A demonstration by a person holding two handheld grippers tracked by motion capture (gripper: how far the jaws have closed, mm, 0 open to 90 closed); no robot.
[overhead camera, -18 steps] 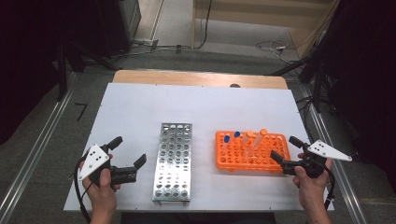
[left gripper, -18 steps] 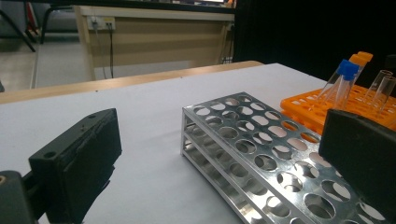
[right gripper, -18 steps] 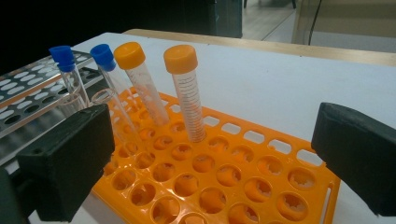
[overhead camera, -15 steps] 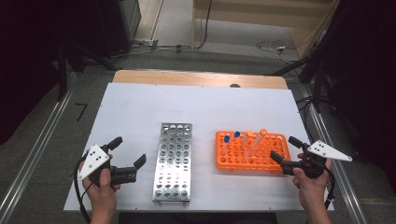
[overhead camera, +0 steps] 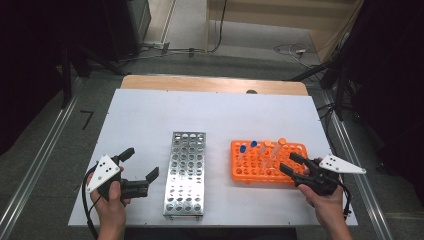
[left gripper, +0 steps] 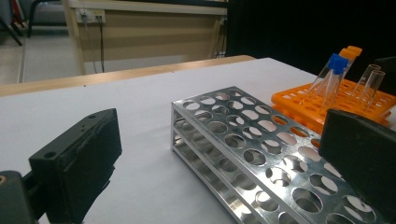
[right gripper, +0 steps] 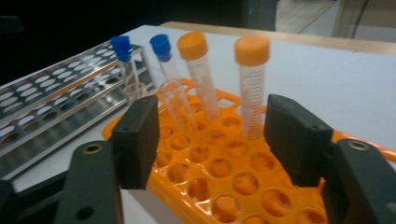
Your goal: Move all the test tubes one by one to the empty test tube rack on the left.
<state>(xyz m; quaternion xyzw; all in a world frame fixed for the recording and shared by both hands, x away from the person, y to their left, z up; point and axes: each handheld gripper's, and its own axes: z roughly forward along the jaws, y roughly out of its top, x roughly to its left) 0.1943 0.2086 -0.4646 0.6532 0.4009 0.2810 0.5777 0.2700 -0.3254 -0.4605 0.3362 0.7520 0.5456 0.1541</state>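
Item 1: orange tube rack (overhead camera: 267, 162), plastic, on the right half of the white table (overhead camera: 150, 115), holding capped and uncapped tubes in its far rows. Contents, seen in the right gripper view: 2 blue-capped tubes (right gripper: 122, 51), 2 orange-capped tubes (right gripper: 251, 84), and at least 2 clear uncapped tubes (right gripper: 180, 109), all leaning slightly. Item 2: right gripper (overhead camera: 294, 165), held in the person's right hand (overhead camera: 327, 202) at the rack's near right corner; jaws spread wide and gripping nothing. In the right gripper view the rack lies directly ahead of and below the jaws, the nearer orange-capped tube standing in the gap just beyond the jaw tips, closer to the jaw at right; no contact visible between the jaws and any tube. Item 3: metal tube rack (overhead camera: 185, 172), perforated steel, long side running away from the person, at table centre, apart from the orange rack and left of it; its holes appear unfilled. Item 4: left gripper (overhead camera: 141, 164), in the left hand (overhead camera: 111, 202), near the table's front left, just left of the metal rack without touching it; jaws parted, holding nothing. In the left gripper view the metal rack runs across between the 2 jaws, beyond them.
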